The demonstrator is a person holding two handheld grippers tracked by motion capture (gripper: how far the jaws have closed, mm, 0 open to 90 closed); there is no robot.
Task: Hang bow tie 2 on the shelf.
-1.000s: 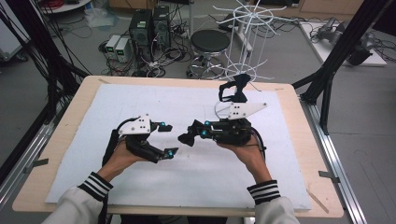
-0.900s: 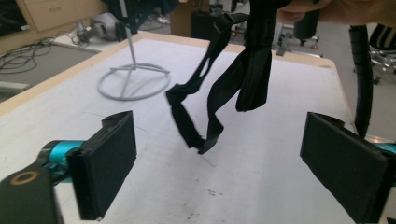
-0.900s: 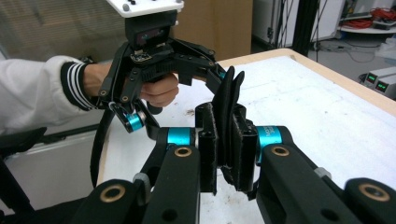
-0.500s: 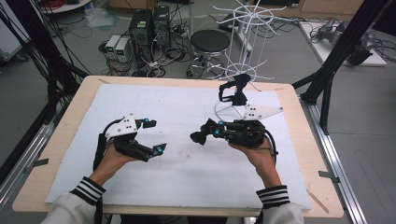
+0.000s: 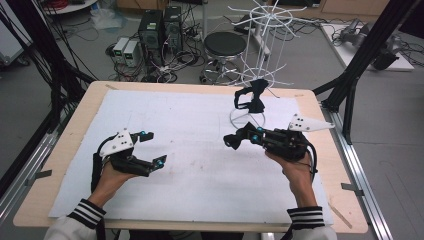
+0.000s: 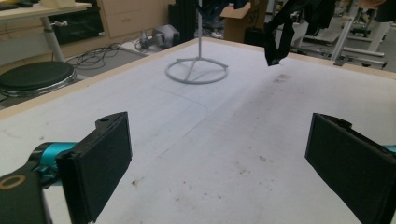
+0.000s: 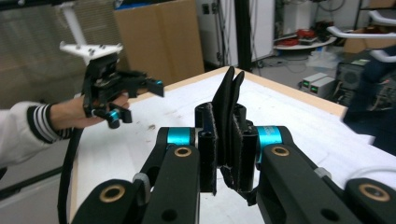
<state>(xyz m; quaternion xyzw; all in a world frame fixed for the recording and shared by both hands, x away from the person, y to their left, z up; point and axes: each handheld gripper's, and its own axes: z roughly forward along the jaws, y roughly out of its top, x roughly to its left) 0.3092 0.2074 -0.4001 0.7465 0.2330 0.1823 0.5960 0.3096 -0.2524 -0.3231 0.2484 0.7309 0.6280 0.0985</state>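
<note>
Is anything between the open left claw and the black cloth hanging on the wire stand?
Nothing visible: only bare white table cover lies between the left gripper and the black cloth on the wire stand. The right gripper sits aside.

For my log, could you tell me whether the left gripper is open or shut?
Open: in its own view the left gripper's two jaws stand far apart with bare table between.

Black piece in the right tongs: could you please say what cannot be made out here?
Black piece: right gripper view, lower end hidden by the right tongs; kind unclear.
Dark shape: same view, blurred, cut off by the right edge.
</note>
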